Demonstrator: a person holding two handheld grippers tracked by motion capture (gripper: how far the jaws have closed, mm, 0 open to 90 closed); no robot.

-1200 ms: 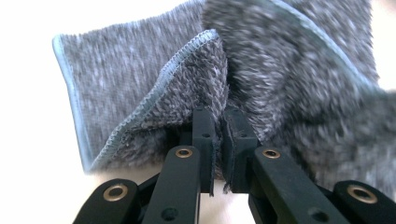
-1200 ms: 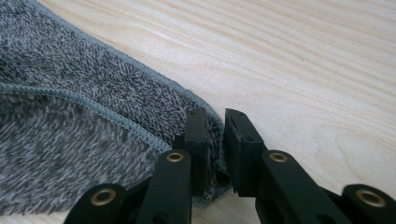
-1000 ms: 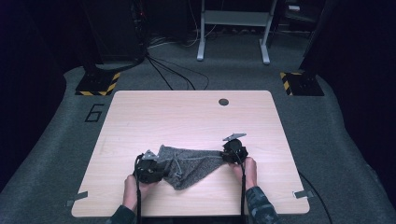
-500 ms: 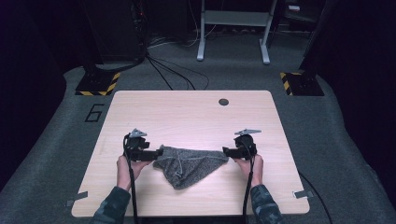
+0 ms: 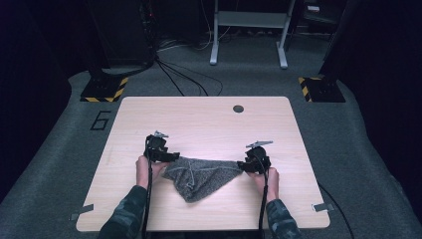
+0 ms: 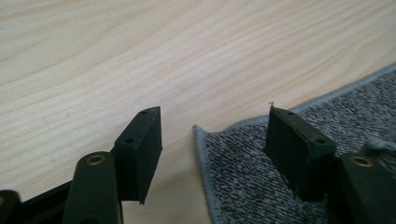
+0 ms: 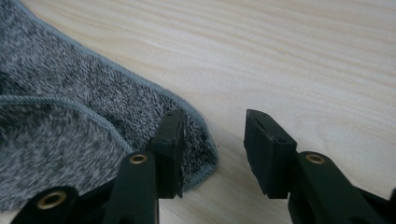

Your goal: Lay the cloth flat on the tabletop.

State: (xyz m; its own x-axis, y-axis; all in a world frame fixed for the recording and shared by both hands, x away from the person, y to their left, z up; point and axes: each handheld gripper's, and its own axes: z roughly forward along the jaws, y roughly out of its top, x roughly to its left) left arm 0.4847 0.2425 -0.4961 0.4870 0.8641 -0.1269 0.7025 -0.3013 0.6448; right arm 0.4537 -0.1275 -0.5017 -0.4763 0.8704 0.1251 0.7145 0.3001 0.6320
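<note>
Lying spread on the near half of the table (image 5: pixel 209 124), the cloth (image 5: pixel 201 174) is a grey, speckled knit with a paler stitched hem running round its edge. It looks light, limp and not at all fragile; it is likely to sag and fold wherever it is not supported, and its nap should give the pads good friction. One corner points toward the person, and a fold crosses the middle. The hemmed corners at either end, where the fabric is thickest, seem the best places to grip.

The left gripper (image 6: pixel 212 140) has just been narrowing its jaws, yet they stand apart, released: one jaw over bare wood, the other over the cloth, the corner lying between them. The right gripper (image 7: pixel 212 140) has likewise been closing, and is also released, one jaw over the opposite corner, the other over wood.

The table is pale wood-grain laminate, smooth, with rounded corners, standing on grey carpet (image 5: pixel 358 149).
</note>
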